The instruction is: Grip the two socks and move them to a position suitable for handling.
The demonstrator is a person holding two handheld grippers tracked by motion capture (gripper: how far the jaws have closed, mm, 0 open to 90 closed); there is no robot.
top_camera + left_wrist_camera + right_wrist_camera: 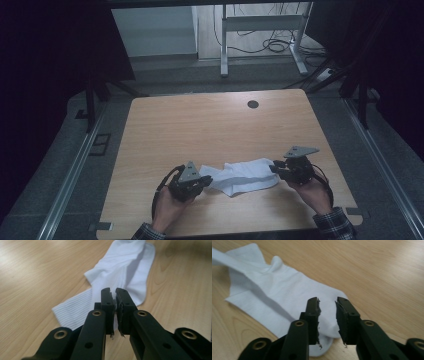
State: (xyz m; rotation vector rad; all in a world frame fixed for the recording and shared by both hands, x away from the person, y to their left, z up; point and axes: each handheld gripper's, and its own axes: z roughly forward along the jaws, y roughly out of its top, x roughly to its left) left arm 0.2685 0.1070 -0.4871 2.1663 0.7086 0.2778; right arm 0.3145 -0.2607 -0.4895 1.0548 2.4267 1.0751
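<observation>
A white sock (244, 175) lies crumpled across the near middle of the wooden table (210, 125), between the two grippers. My left gripper (206, 179) is at the sock's left end. In the left gripper view its jaws (113, 291) are pressed together on a thin fold of the sock (125, 267), near the ribbed cuff. My right gripper (274, 167) is at the sock's right end. In the right gripper view its jaws (327, 301) stand apart over the rounded toe end of the sock (277, 290), which lies flat on the table below them.
A round black cable hole (253, 104) sits near the table's far edge. Beyond the table stands a white desk frame (260, 25) with cables on the floor. Metal rails (75, 165) run along both sides of the table.
</observation>
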